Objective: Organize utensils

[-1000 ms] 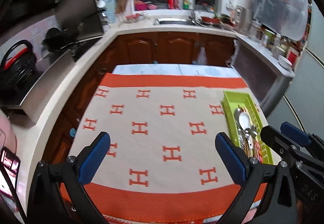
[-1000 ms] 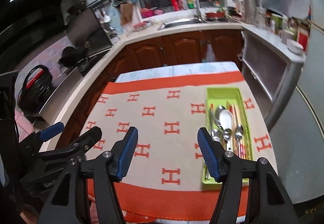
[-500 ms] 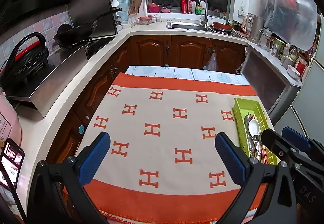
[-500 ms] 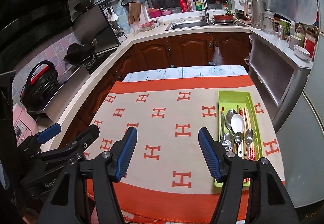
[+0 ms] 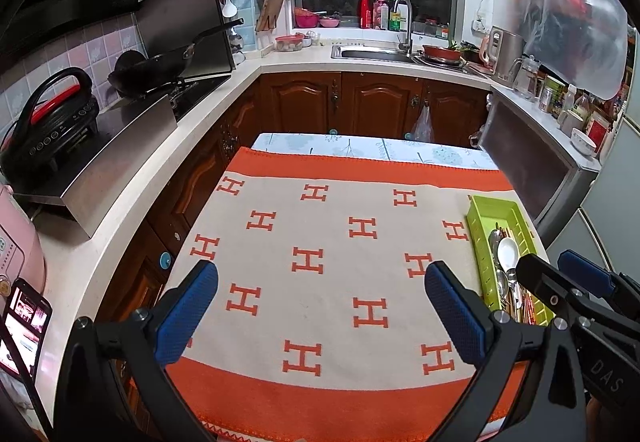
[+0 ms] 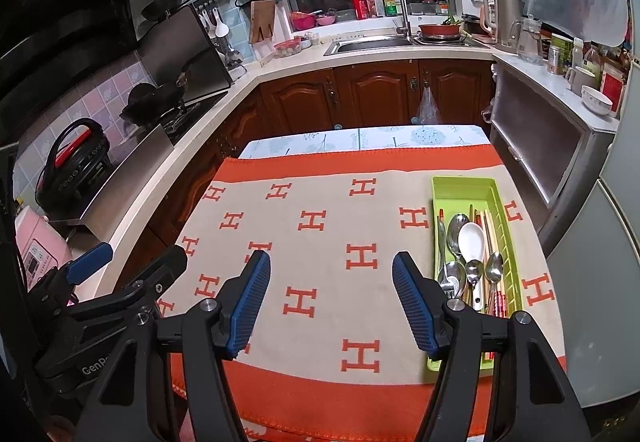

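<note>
Lime-green plastic tray (image 6: 464,189) lies along the right edge of the table's orange-and-beige cloth (image 6: 328,242), holding spoons (image 6: 470,242) and what look like chopsticks. Left gripper (image 5: 320,316) and right gripper (image 6: 332,302) hover, jaws wide, empty.

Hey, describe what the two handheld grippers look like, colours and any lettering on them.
Both grippers are black plastic frames with silver bolts at the pivots. Each of the jaws ends in a blue ribbed pad. The left gripper carries white lettering starting "GenP" on its body, seen from the right wrist camera. The right gripper shows "DAS" printed on its side in the left wrist view. No sleeves or cables are clearly visible.
</note>
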A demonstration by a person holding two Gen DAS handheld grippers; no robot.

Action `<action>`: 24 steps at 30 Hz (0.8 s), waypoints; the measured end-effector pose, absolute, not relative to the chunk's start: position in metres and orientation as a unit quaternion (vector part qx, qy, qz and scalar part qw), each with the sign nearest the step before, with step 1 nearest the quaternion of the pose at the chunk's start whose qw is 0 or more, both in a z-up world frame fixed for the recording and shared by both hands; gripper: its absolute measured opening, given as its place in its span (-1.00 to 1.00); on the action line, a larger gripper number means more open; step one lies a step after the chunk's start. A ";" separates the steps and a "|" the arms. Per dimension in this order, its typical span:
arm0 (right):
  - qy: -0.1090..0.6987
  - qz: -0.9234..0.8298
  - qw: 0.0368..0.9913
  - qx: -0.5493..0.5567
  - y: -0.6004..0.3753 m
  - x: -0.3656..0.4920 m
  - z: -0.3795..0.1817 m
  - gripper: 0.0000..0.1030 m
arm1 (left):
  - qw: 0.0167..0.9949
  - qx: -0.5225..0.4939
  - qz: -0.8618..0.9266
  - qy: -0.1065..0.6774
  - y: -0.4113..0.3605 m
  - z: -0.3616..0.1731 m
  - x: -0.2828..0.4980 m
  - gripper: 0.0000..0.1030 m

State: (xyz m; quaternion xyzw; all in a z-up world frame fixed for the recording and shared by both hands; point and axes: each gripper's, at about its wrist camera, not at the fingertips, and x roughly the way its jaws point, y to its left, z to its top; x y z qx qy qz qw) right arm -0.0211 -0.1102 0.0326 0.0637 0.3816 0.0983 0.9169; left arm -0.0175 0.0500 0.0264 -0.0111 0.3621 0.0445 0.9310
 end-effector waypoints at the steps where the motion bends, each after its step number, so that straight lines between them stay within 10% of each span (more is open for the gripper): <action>1: 0.382 0.098 0.917 0.063 -0.110 -0.020 0.032 0.26 | 0.931 -0.011 0.044 0.362 0.050 0.026 -0.017 0.98; 24: 0.390 0.100 0.914 0.057 -0.105 -0.012 0.024 0.26 | 0.927 -0.017 0.046 0.372 0.054 0.018 -0.015 0.98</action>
